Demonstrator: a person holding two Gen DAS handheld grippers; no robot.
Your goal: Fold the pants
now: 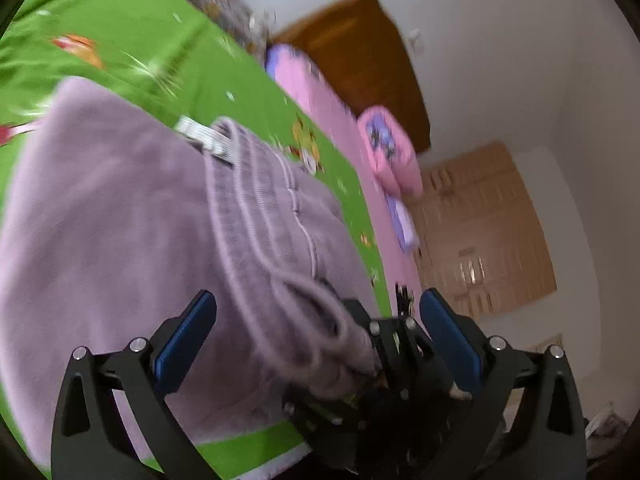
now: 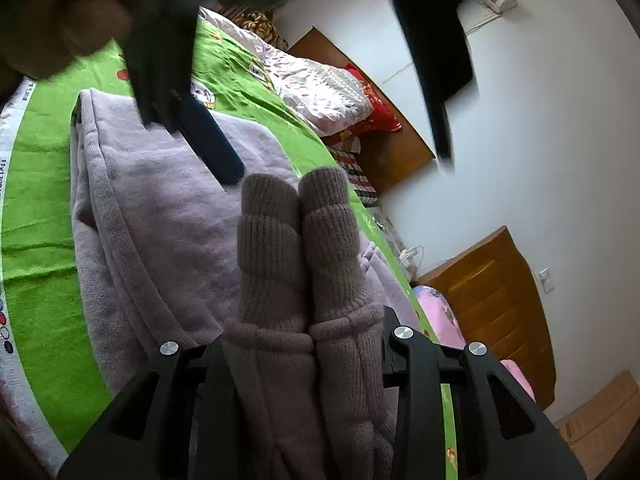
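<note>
Soft even daylight, no glare; left view motion-blurred; fisheye bending at dark rims; right view sharper

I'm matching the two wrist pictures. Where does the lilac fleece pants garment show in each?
Left wrist: lilac fleece pants fill the left and centre, ribbed waistband running down the middle.
Right wrist: pants at centre-left; ribbed cuffs stand at bottom centre.
Shared landmark: the green printed bedsheet beneath them.
</note>
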